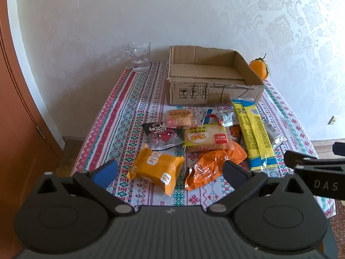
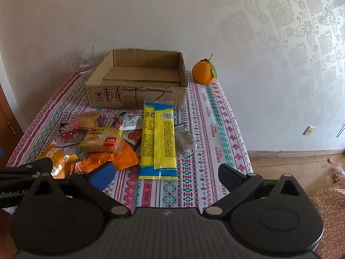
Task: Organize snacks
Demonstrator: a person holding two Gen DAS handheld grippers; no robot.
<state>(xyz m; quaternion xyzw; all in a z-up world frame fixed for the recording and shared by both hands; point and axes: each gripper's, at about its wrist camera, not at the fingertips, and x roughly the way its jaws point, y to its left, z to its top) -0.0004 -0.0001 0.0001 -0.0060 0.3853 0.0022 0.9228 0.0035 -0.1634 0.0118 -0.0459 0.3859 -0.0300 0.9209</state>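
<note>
Both grippers hang at the near edge of the worktop (image 1: 120,112), and neither has anything in it. The left gripper (image 1: 170,170), low in its own view, has its jaws spread wide, and between them, further off, lie an orange-yellow packet (image 1: 156,170) and a crinkled orange wrapper (image 1: 207,168) — I'd say one of those is the first pick. The right gripper (image 2: 166,176) is just as wide and just as empty, framing the pair of long yellow-and-blue packs (image 2: 159,142) in the middle of its view. The snacks are heaped loosely at centre frame, overlapping: a pale yellow packet (image 1: 207,139) rides on top of its neighbours, a dark red-printed one (image 1: 162,137) sits to its left. Just behind them, in the upper middle, stands the open cardboard box (image 1: 213,86), nothing visible inside, open side up and close enough to serve as the drop-off, by my reckoning. A glass mug (image 1: 139,56) stands to the box's left and an orange (image 2: 203,72) to its right, both clear of the pile. Nothing sorted yet.
</note>
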